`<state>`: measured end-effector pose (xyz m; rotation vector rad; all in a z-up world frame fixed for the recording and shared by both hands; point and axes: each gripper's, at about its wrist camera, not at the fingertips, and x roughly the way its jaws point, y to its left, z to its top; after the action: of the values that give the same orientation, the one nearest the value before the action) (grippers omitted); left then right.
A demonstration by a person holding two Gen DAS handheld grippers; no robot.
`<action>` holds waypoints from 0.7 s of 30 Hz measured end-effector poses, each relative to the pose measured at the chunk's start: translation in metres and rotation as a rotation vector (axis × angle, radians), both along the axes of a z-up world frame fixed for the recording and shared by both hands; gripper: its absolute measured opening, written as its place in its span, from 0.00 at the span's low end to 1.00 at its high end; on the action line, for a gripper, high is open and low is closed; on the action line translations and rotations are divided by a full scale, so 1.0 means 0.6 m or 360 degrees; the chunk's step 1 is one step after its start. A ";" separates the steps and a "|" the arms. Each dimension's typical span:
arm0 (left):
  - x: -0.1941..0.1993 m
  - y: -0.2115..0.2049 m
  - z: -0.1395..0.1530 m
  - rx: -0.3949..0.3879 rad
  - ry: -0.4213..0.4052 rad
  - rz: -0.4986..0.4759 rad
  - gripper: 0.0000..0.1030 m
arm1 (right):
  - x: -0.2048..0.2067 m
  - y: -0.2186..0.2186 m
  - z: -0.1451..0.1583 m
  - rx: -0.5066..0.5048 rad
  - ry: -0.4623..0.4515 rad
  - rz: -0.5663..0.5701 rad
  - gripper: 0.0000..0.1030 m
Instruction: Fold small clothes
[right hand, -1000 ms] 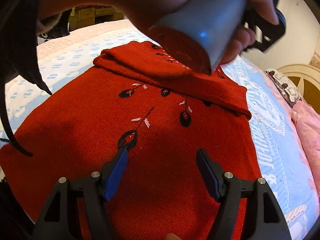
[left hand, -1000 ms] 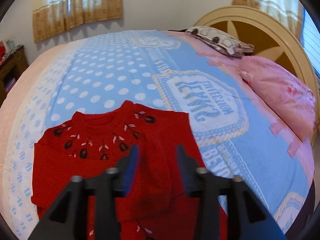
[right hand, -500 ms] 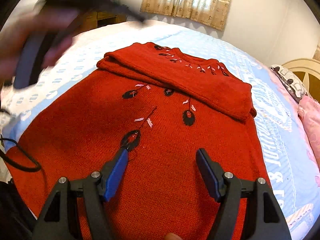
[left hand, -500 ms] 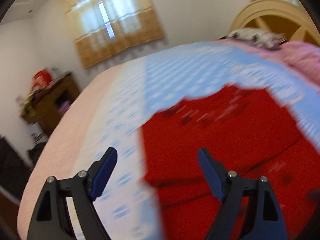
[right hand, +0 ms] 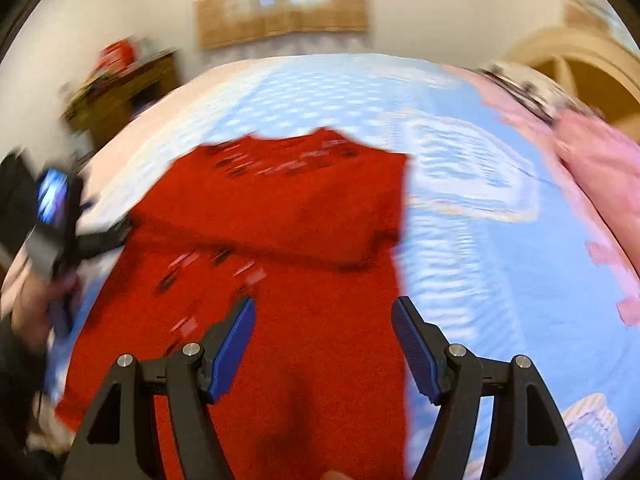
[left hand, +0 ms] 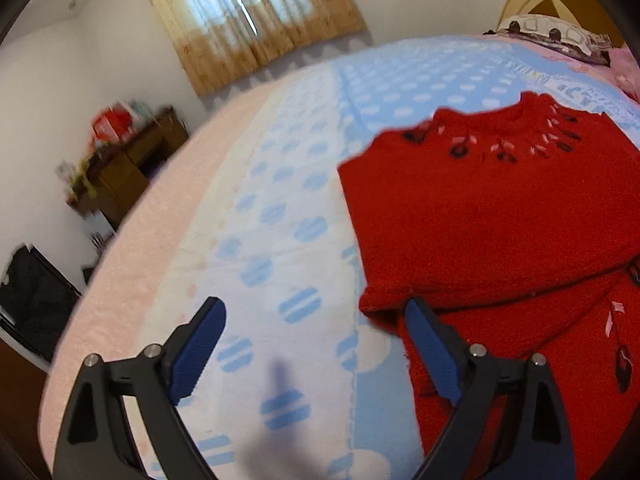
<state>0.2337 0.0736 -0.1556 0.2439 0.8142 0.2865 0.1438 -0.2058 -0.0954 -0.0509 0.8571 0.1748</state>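
Left gripper (left hand: 312, 344) tilted down over the blue spotted bedspread (left hand: 280, 208), jaws spreading wider, only bedding between them, its right pad just at the edge of the red sweater (left hand: 492, 216). That sweater lies flat on the bed, sleeves folded across the chest. Right gripper (right hand: 324, 336) angled down above the sweater's lower body, jaws apart, gripping nothing. A hand (right hand: 38, 300) grips the left tool's handle at the sweater's far side.

A red knit sweater (left hand: 500, 216) with dark leaf embroidery lies flat on the bed's blue dotted blanket (left hand: 280, 208), its sleeves folded across its chest.
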 end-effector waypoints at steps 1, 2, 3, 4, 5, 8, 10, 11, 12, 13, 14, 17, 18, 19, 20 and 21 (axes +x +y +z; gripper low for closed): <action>-0.002 0.005 -0.001 -0.0021 0.0001 0.0006 0.95 | 0.017 -0.007 -0.004 -0.0009 0.0010 -0.0037 0.64; -0.004 0.009 0.001 -0.0034 -0.0004 0.0022 0.98 | 0.037 -0.012 -0.011 -0.0024 0.0030 -0.0069 0.54; -0.006 0.012 0.002 -0.0051 -0.0013 0.0032 0.99 | 0.061 -0.016 -0.023 -0.0030 0.0065 -0.0102 0.45; -0.008 0.016 0.002 -0.0076 -0.0020 0.0034 1.00 | 0.082 -0.018 -0.035 -0.0007 0.0102 -0.0116 0.42; -0.008 0.019 -0.002 -0.0098 -0.0015 0.0038 1.00 | 0.091 -0.020 -0.043 0.0006 0.0122 -0.0118 0.40; -0.008 0.027 -0.007 -0.0156 -0.0017 0.0040 1.00 | 0.135 -0.014 -0.074 0.0065 0.0184 -0.0149 0.38; -0.008 0.028 -0.008 -0.0172 -0.0019 0.0036 1.00 | 0.151 -0.009 -0.089 0.0103 0.0208 -0.0147 0.37; -0.006 0.029 -0.009 -0.0184 -0.0016 0.0032 1.00 | 0.154 -0.005 -0.095 0.0096 0.0211 -0.0146 0.25; -0.005 0.031 -0.010 -0.0201 -0.0010 0.0026 1.00 | 0.153 -0.004 -0.097 0.0088 0.0211 -0.0149 0.12; -0.004 0.035 -0.012 -0.0230 -0.0002 0.0023 1.00 | 0.152 -0.001 -0.098 0.0082 0.0207 -0.0148 0.11; -0.002 0.038 -0.012 -0.0254 0.0002 0.0025 1.00 | 0.147 0.001 -0.095 0.0070 0.0186 -0.0143 0.07; 0.000 0.047 -0.015 -0.0323 0.0010 0.0029 1.00 | 0.143 -0.004 -0.082 0.0026 0.0114 -0.0165 0.06; 0.000 0.048 -0.015 -0.0333 0.0011 0.0029 1.00 | 0.143 -0.008 -0.079 0.0021 0.0106 -0.0174 0.06; 0.000 0.048 -0.016 -0.0338 0.0012 0.0028 1.00 | 0.145 -0.011 -0.081 0.0018 0.0119 -0.0179 0.06; 0.000 0.047 -0.016 -0.0338 0.0011 0.0028 1.00 | 0.150 -0.014 -0.088 0.0018 0.0153 -0.0179 0.06; 0.000 0.047 -0.016 -0.0336 0.0010 0.0027 1.00 | 0.153 -0.013 -0.096 0.0014 0.0188 -0.0163 0.06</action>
<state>0.2335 0.1021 -0.1655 0.0400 0.8461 0.2138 0.2355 -0.2133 -0.1529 0.0115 0.9745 0.0858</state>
